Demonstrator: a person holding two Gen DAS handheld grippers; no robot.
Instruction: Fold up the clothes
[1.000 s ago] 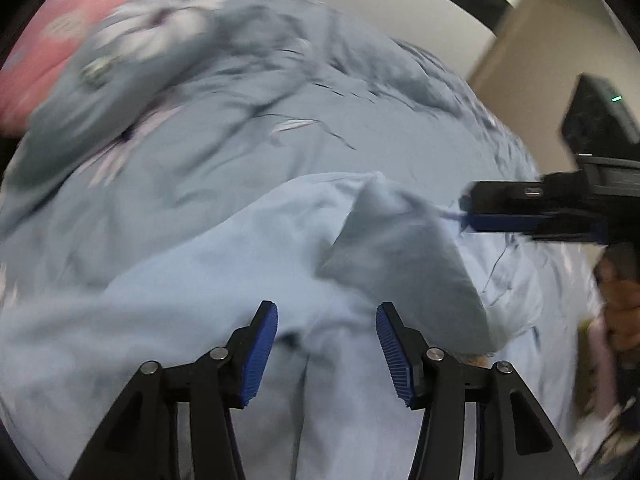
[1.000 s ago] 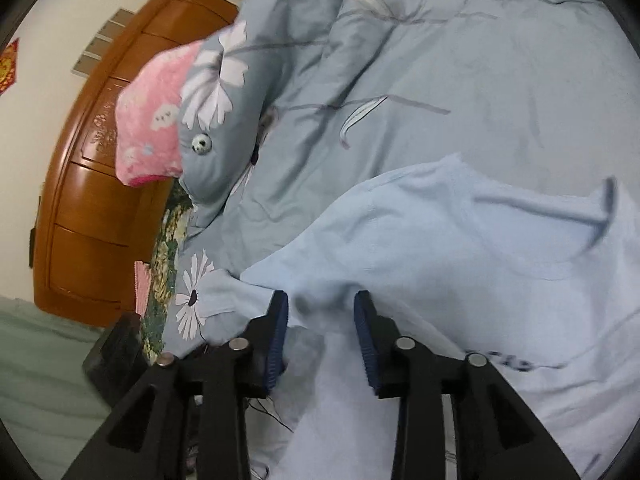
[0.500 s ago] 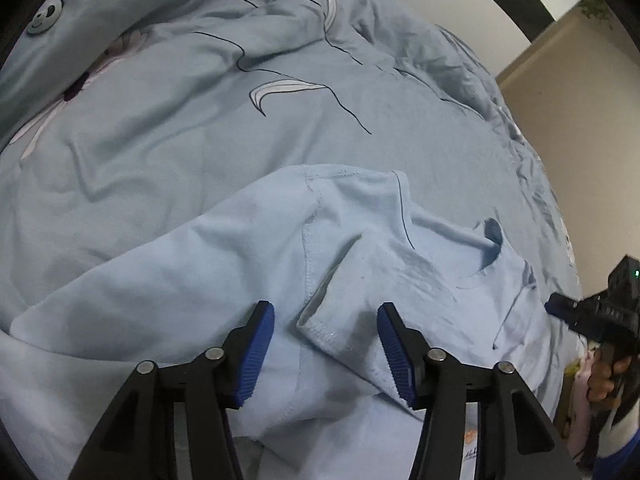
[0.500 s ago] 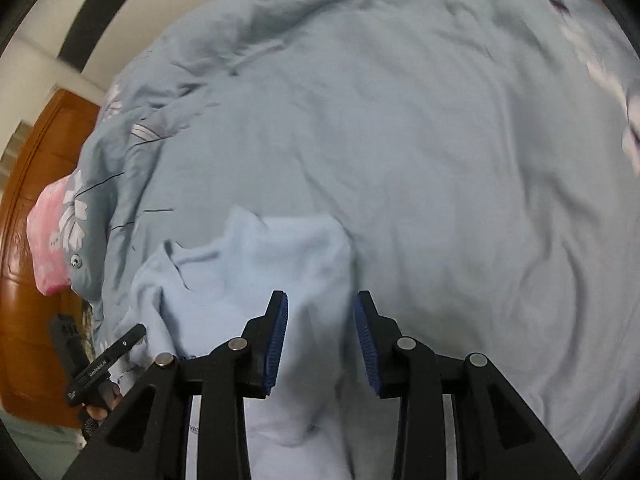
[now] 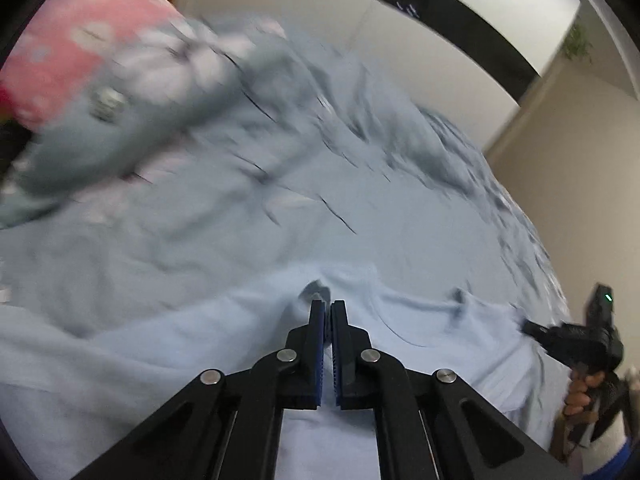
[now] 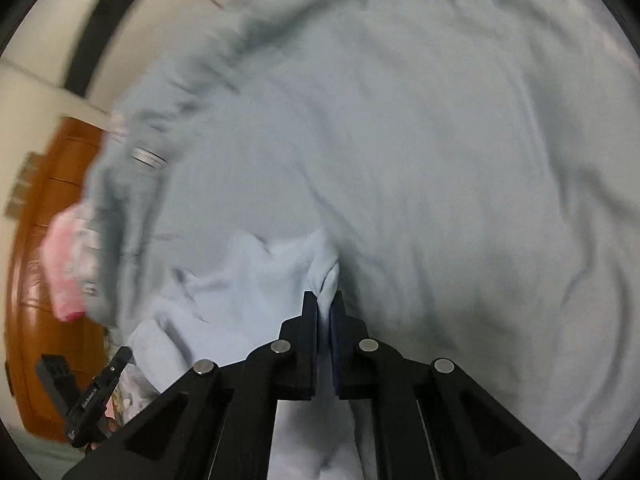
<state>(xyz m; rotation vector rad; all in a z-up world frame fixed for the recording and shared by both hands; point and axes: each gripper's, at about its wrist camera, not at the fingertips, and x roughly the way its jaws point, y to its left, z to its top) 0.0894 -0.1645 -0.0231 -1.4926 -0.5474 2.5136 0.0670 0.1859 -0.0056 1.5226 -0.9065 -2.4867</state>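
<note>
The left gripper (image 5: pixel 328 307) is pinched tight on one shoulder of the light blue shirt (image 5: pixel 420 320), and the right gripper (image 6: pixel 323 300) is pinched tight on the other, while the shirt is spread flat on the blue-grey bed cover (image 6: pixel 440 140).

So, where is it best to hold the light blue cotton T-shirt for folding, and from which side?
Probably at its two shoulder corners, coming in low from the body side. The light blue cotton T-shirt lies flat, neckline between them; the left gripper and right gripper each pinch one there.
</note>
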